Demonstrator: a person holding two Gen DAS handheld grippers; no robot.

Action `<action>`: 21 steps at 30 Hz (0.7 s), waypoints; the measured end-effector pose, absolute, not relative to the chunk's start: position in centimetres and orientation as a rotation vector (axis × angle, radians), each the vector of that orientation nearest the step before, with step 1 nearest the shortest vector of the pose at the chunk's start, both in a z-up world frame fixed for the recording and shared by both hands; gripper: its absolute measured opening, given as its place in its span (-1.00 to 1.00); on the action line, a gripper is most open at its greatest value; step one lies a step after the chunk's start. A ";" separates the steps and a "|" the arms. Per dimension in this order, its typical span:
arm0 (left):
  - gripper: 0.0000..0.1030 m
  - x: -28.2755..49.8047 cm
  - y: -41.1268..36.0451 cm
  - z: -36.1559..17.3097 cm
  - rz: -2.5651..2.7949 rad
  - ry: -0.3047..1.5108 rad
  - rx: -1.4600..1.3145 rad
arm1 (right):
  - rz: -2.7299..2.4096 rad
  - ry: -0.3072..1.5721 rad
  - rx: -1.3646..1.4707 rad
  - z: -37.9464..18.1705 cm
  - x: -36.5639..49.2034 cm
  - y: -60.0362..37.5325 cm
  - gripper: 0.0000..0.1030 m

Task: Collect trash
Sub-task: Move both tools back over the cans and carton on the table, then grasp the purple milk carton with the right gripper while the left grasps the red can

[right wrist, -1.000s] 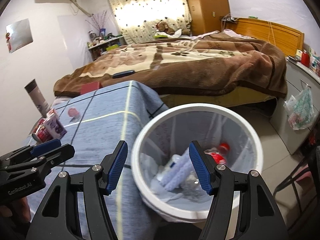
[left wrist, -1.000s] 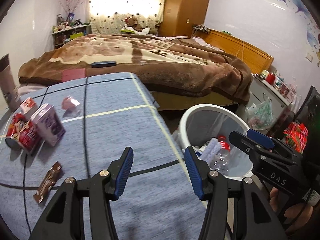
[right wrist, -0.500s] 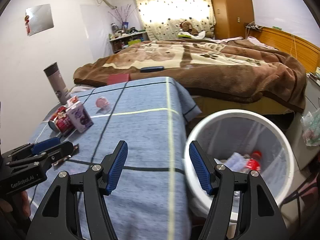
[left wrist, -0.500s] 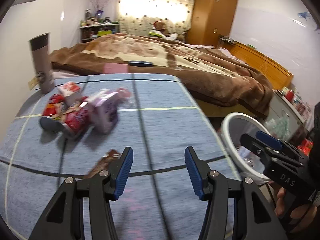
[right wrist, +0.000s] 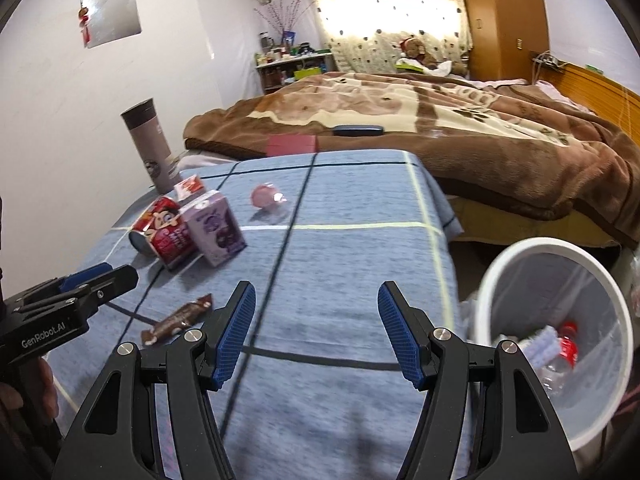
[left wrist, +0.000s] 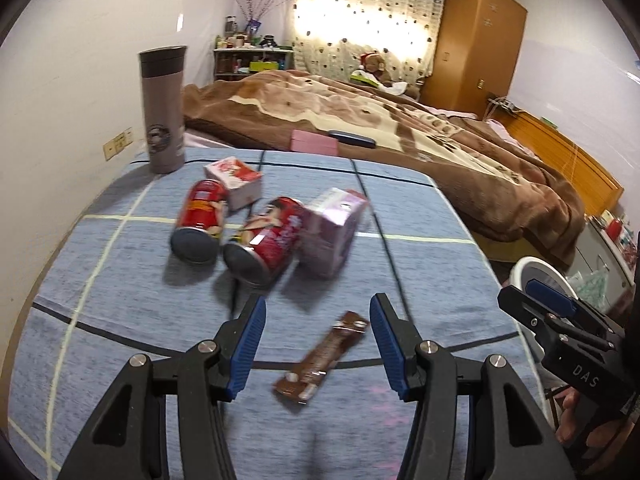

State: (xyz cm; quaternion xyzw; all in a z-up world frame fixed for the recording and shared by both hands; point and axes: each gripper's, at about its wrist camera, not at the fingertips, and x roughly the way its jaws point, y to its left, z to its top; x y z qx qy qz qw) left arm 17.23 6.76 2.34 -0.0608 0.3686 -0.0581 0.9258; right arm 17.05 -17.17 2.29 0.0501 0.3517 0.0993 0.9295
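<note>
— Where's the trash?
— A brown wrapper [left wrist: 320,358] lies flat on the blue tablecloth [left wrist: 120,248], nearer me than the two red cans [left wrist: 264,240] and purple carton [left wrist: 332,236].
— Grippers?
— My left gripper [left wrist: 316,344] hangs above the wrapper, jaws wide, empty. My right gripper [right wrist: 316,332] is also wide and empty, beside the white bin [right wrist: 560,248].

On the table [left wrist: 432,216] two cans [left wrist: 262,242] lie side by side, one carton [left wrist: 331,236] right of them, another [left wrist: 234,178] behind — a flask [left wrist: 163,108] stands at the far left corner. Nearer lies a wrapper [left wrist: 322,356]. The bin [right wrist: 560,336] stands off the table's right edge — a bottle [right wrist: 562,354] inside; the bed [right wrist: 440,120] is beyond.
</note>
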 end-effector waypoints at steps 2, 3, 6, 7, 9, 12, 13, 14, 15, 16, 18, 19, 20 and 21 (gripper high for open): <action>0.10 17.5 7.7 2.3 -0.107 0.758 -0.133 | 0.216 0.729 0.099 2.2 17.4 -16.5 0.27; 0.10 17.6 8.3 2.3 -0.096 0.759 -0.142 | 0.226 0.730 0.095 2.2 17.6 -16.1 0.27; 0.13 18.1 9.8 2.4 -0.066 0.749 -0.153 | 0.249 0.739 0.091 2.2 18.2 -14.9 0.27; 0.14 18.3 10.3 2.5 -0.059 0.749 -0.158 | 0.260 0.742 0.092 2.2 18.5 -14.4 0.27; 0.14 18.8 11.2 2.5 -0.044 0.749 -0.169 | 0.273 0.747 0.094 2.1 19.0 -13.7 0.27; 0.15 19.4 12.6 2.5 -0.018 0.746 -0.169 | 0.297 0.756 0.097 1.9 19.7 -12.3 0.27; 0.15 19.7 12.9 2.5 -0.013 0.748 -0.173 | 0.309 0.757 0.098 1.9 20.0 -11.8 0.27; 0.15 20.0 13.3 2.5 -0.012 0.749 -0.175 | 0.313 0.762 0.097 1.9 20.3 -11.4 0.27; 0.15 20.4 13.7 2.4 -0.010 0.750 -0.177 | 0.310 0.766 0.097 1.9 20.5 -11.1 0.27; 0.15 20.8 14.0 2.3 -0.001 0.753 -0.179 | 0.311 0.765 0.098 1.9 20.7 -10.7 0.27; 0.16 21.5 14.5 2.2 0.007 0.758 -0.177 | 0.309 0.760 0.106 2.0 21.3 -9.9 0.27; 0.16 21.8 14.8 2.0 0.004 0.764 -0.184 | 0.308 0.754 0.114 2.0 21.6 -9.6 0.27; 0.16 22.1 15.0 1.9 -0.003 0.771 -0.193 | 0.308 0.752 0.125 2.0 21.9 -9.2 0.27; 0.17 22.5 15.2 1.7 -0.017 0.777 -0.198 | 0.305 0.756 0.134 2.0 22.2 -8.8 0.27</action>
